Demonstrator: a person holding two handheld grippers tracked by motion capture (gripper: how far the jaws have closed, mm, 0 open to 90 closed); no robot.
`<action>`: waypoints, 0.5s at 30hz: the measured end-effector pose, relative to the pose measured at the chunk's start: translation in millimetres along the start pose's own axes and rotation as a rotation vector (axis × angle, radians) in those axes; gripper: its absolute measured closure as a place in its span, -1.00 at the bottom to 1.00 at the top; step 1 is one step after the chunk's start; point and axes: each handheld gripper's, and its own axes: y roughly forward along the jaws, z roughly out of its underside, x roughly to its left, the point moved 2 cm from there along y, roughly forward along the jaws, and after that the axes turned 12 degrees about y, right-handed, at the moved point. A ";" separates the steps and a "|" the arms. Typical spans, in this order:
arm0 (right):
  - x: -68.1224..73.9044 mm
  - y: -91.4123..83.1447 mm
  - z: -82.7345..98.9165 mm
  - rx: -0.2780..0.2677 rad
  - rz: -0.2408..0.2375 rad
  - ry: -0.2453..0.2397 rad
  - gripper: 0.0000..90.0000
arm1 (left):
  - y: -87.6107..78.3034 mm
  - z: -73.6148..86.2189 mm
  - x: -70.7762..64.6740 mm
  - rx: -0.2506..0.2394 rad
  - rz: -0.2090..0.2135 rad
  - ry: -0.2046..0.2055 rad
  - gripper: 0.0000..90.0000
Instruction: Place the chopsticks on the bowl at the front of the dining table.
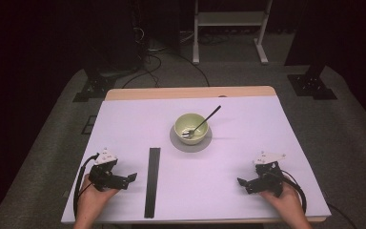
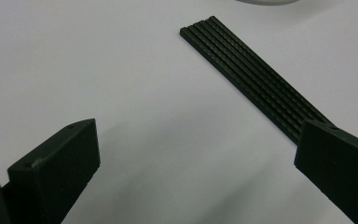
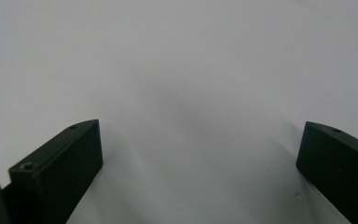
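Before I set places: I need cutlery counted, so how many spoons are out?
1. The spoon rests in the green bowl at the table's middle, handle leaning over the rim toward the far right. Nothing seems hidden.

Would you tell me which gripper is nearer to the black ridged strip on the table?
Left. The left gripper sits just beside the black ridged strip, apart from it; the right gripper is well across the table.
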 end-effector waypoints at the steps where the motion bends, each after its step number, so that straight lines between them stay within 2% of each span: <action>1: 0.0 0.0 0.0 0.000 0.000 0.000 -1.00 | -0.1 -2.1 0.0 0.000 -0.001 0.000 -1.00; 5: 0.0 0.0 0.0 0.000 0.000 0.000 -1.00 | 0.2 -10.9 2.4 -0.026 -0.003 -0.033 -1.00; 9: 0.0 0.0 0.0 0.000 0.000 0.000 -1.00 | 1.9 -12.5 2.2 -0.022 -0.030 -0.043 -1.00; 11: 0.0 0.0 0.0 0.000 0.000 0.000 -1.00 | 3.1 -12.8 2.4 -0.006 -0.018 -0.038 -1.00; 15: 0.0 0.0 0.0 0.000 0.000 0.000 -1.00 | 1.3 -13.1 3.0 -0.017 -0.020 -0.049 -1.00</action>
